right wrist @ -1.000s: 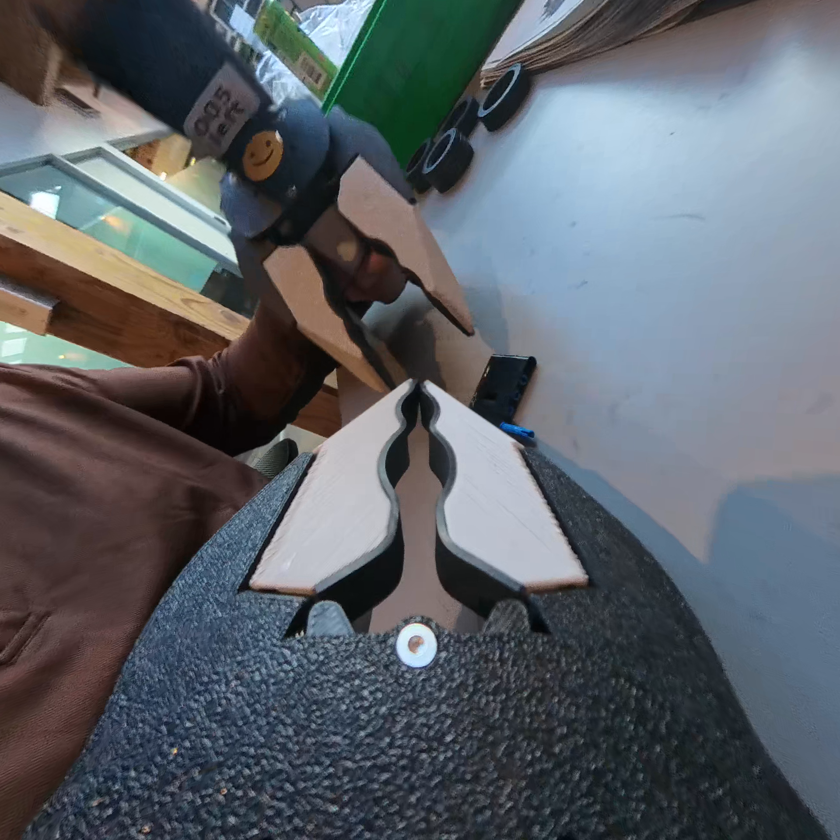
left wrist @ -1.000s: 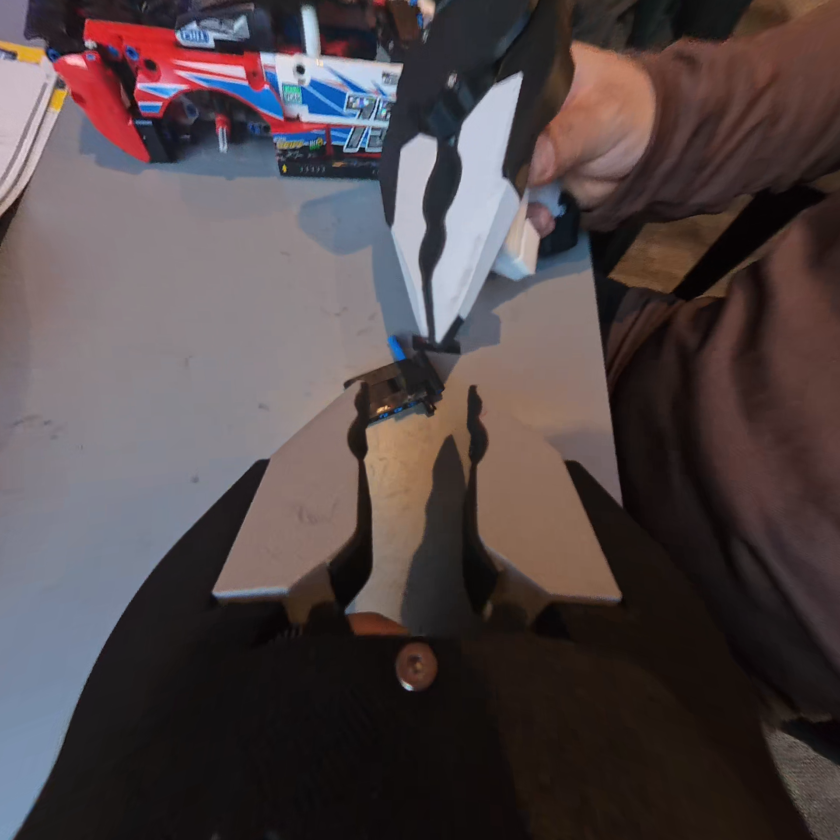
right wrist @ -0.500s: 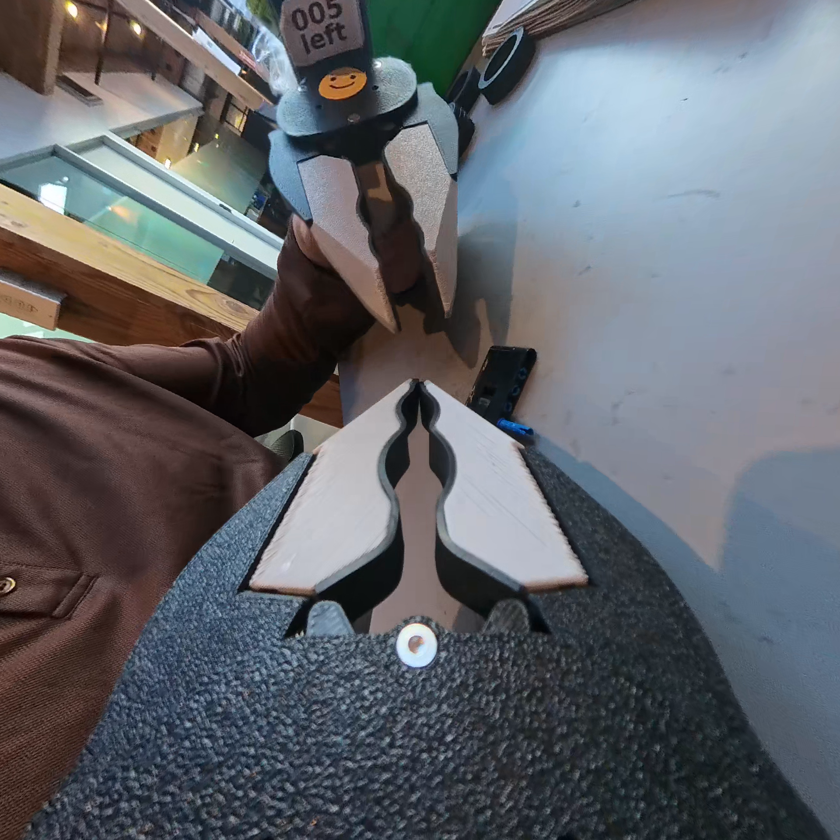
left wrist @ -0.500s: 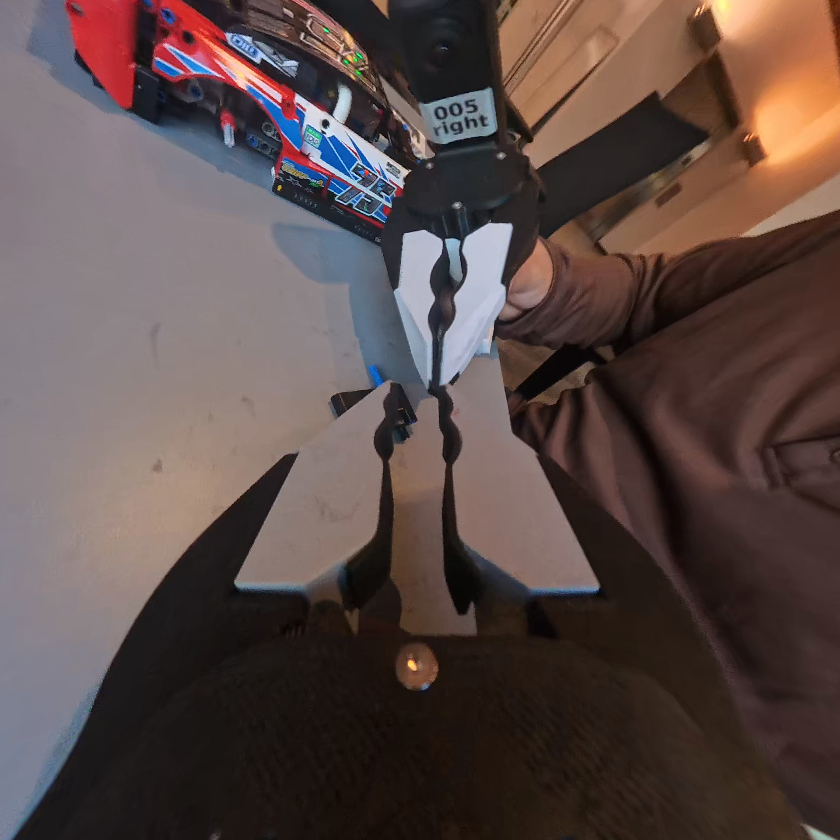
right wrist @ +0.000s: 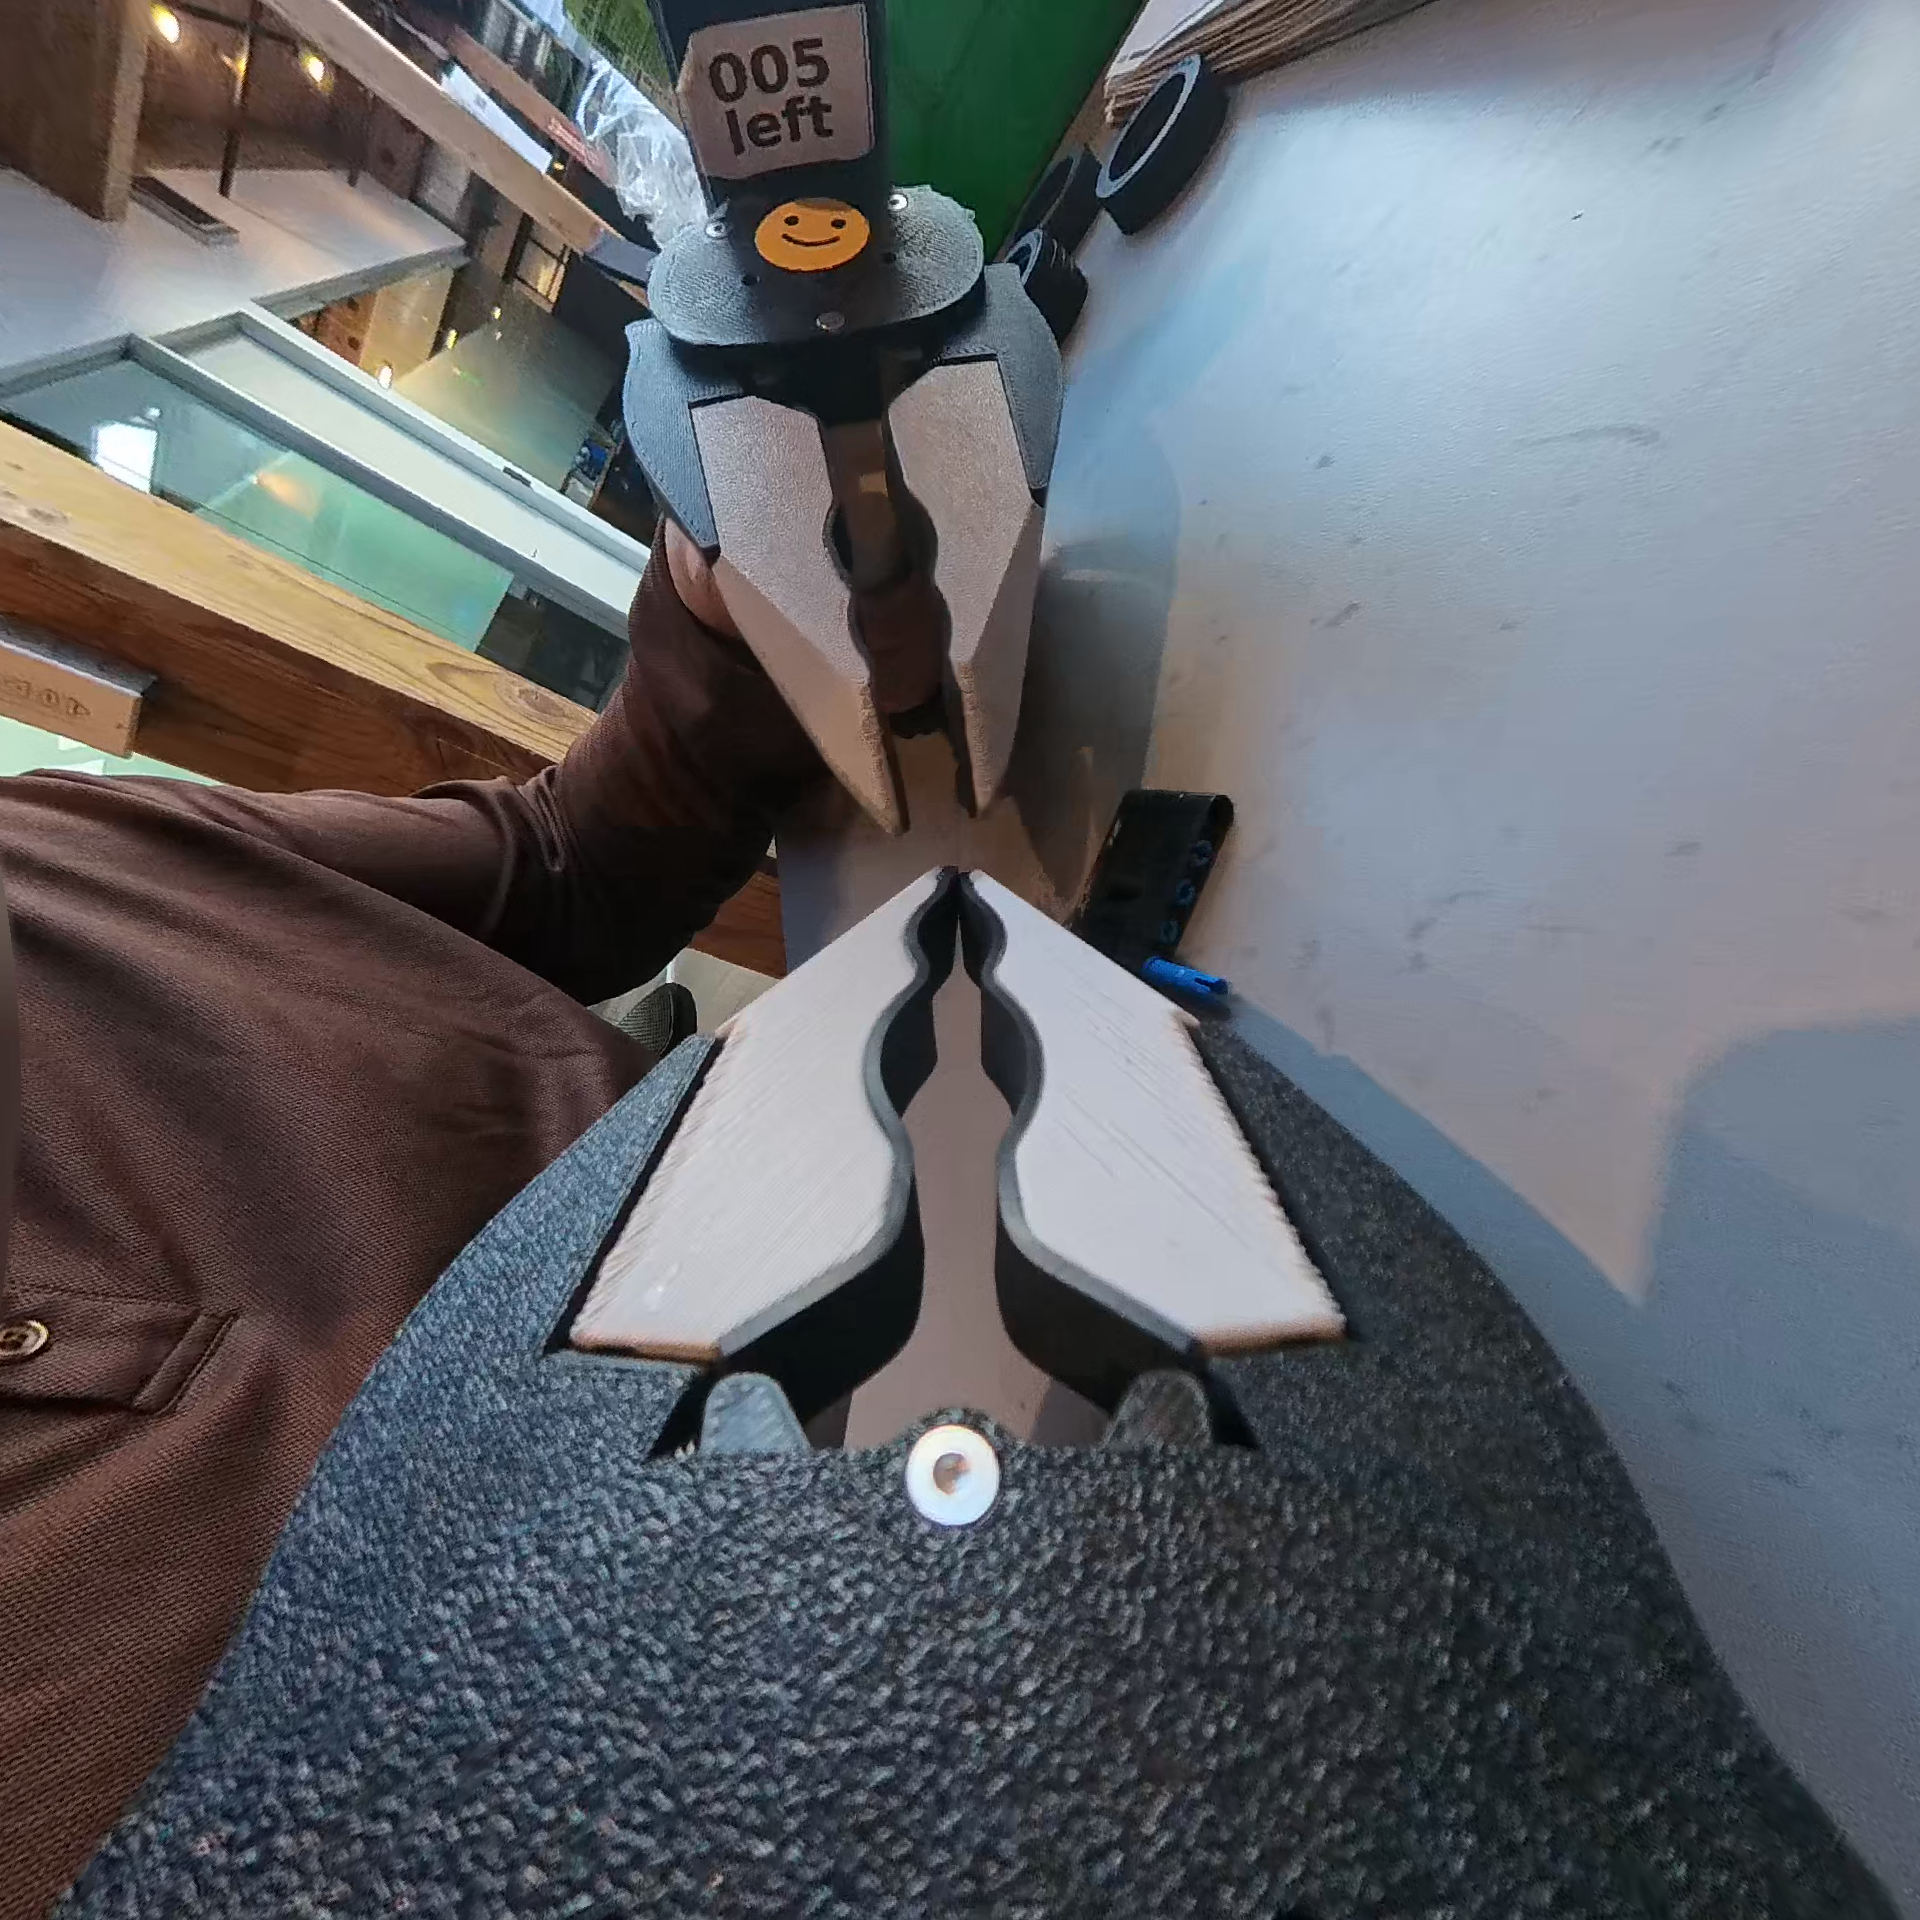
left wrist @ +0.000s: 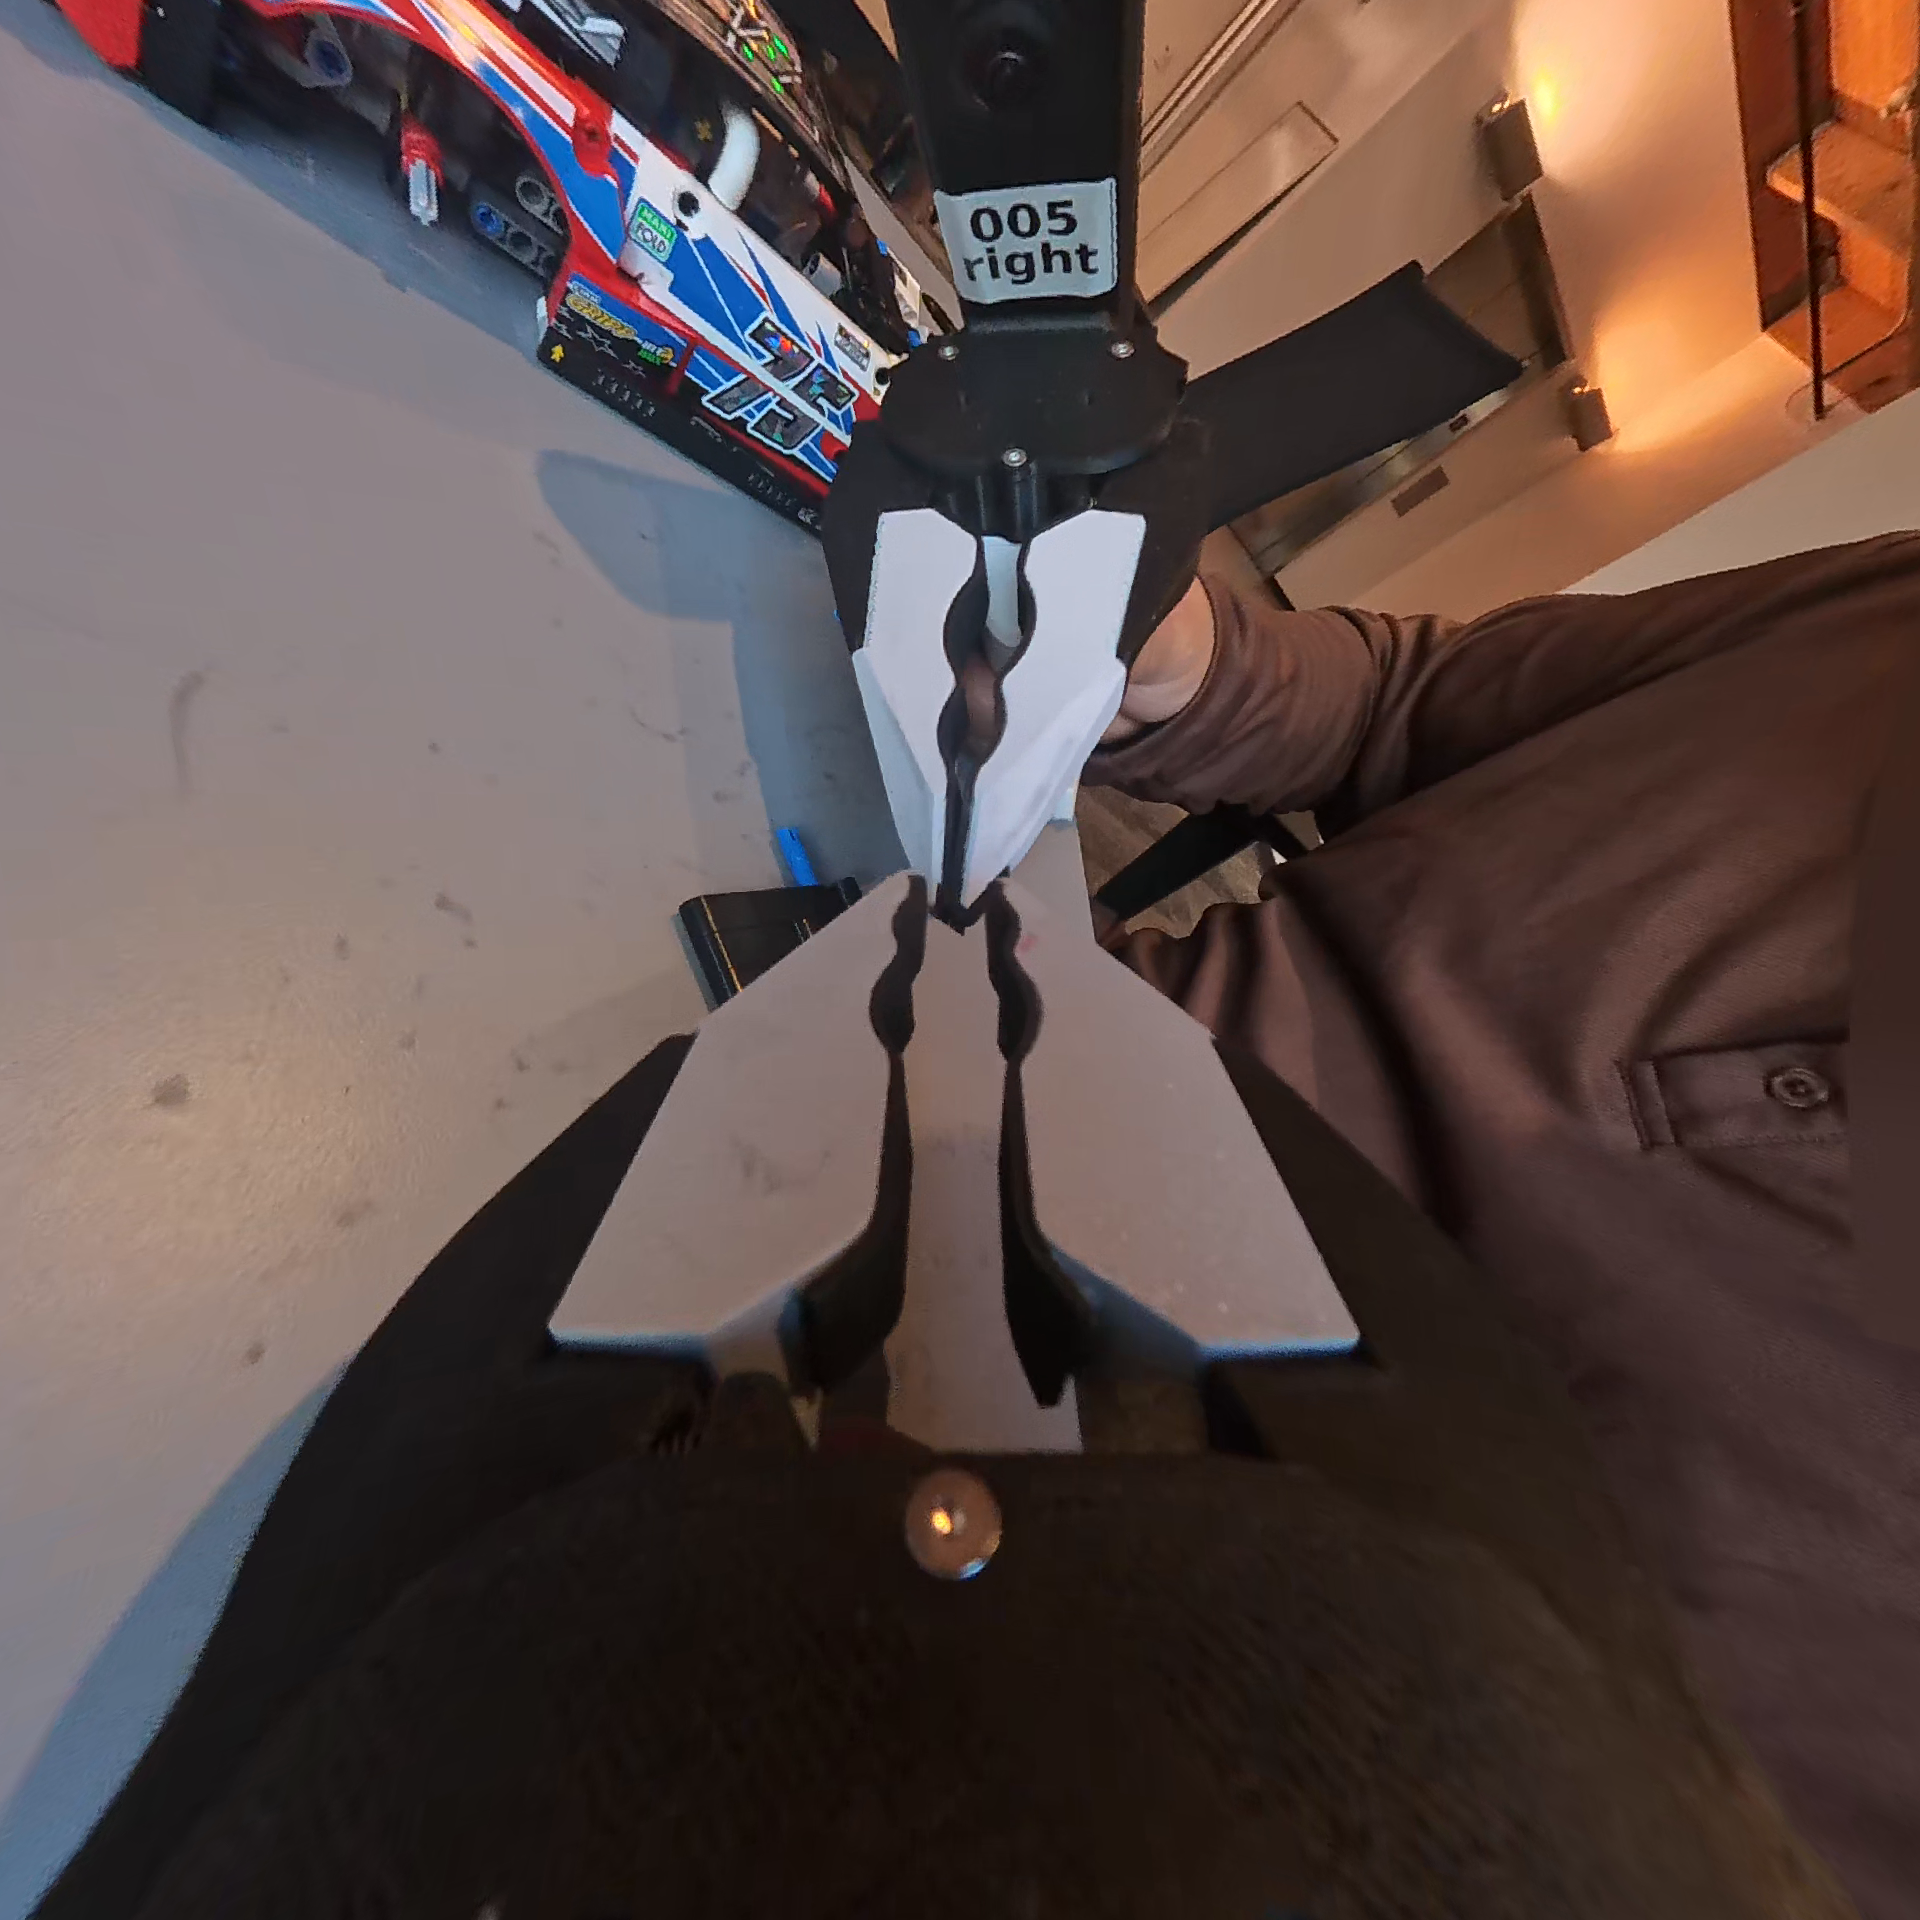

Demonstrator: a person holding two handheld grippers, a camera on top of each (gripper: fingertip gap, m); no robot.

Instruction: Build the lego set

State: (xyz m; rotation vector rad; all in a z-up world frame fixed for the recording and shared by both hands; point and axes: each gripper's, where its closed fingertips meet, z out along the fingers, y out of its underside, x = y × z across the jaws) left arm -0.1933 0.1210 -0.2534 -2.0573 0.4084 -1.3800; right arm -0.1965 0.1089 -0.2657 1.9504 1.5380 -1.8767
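Observation:
My left gripper (left wrist: 956,902) is slightly open and empty. It points tip to tip at my right gripper (left wrist: 954,881), just above the grey table (left wrist: 312,727). My right gripper (right wrist: 953,878) is shut, and a small black piece shows at its tip in the left wrist view. The left gripper (right wrist: 932,816) faces it a short way off. A black lego beam (left wrist: 748,935) with blue pins lies flat on the table beside both tips. It also shows in the right wrist view (right wrist: 1153,873). A loose blue pin (right wrist: 1184,980) lies next to it.
A red, white and blue lego race car (left wrist: 665,281) stands at the back of the table. Black tyres (right wrist: 1153,145), a green box (right wrist: 987,104) and a paper stack (right wrist: 1247,31) sit at the far end. A person in a brown shirt (left wrist: 1558,1039) is close by. Less than 4 cm separates the two grippers' tips. My right tips are roughly 4 cm from the loose blue pin (right wrist: 1184,980). Look for it in the left wrist view (left wrist: 799,856) too.
My left gripper has lifted off the black beam, turned to face the right gripper, and its jaws have narrowed. The right gripper stayed shut and now lines up tip to tip with it.

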